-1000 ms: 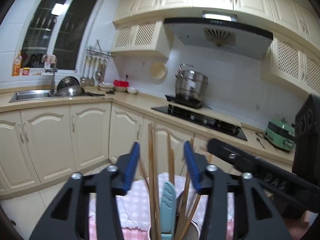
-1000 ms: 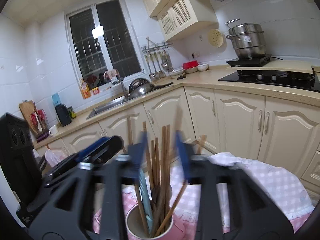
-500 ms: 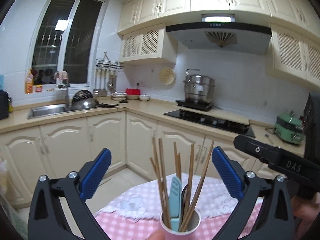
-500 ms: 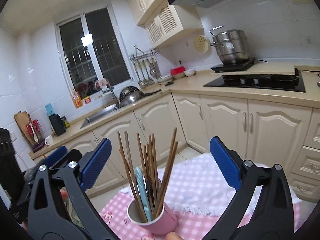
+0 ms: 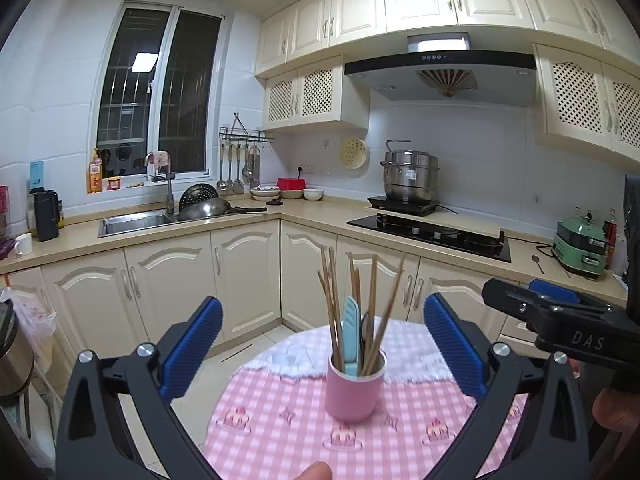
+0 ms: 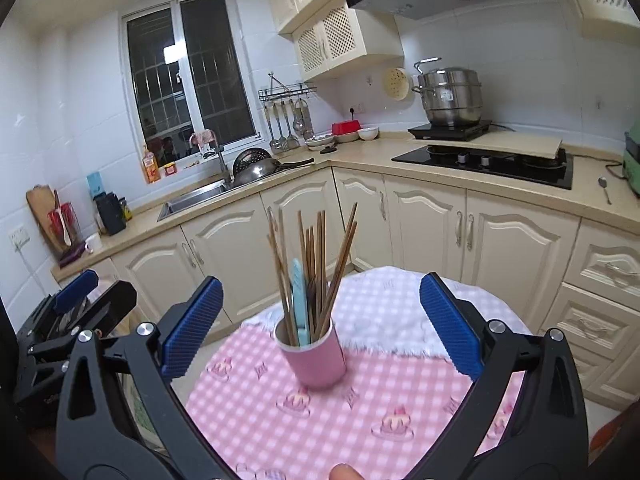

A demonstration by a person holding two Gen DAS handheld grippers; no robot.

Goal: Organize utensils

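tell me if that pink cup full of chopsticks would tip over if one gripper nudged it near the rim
Probably yes. The pink cup is narrow, and the chopsticks stand far taller than it and fan outward, so the weight likely sits high. It rests on a soft checked tablecloth that may grip its base, making tipping likelier than sliding. The chopsticks look loose and could shift or spill.

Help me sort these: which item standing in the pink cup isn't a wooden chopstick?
The light blue flat-handled utensil in the pink cup. It is broad, pale blue and shorter, while the chopsticks around it are thin, brown and taller.
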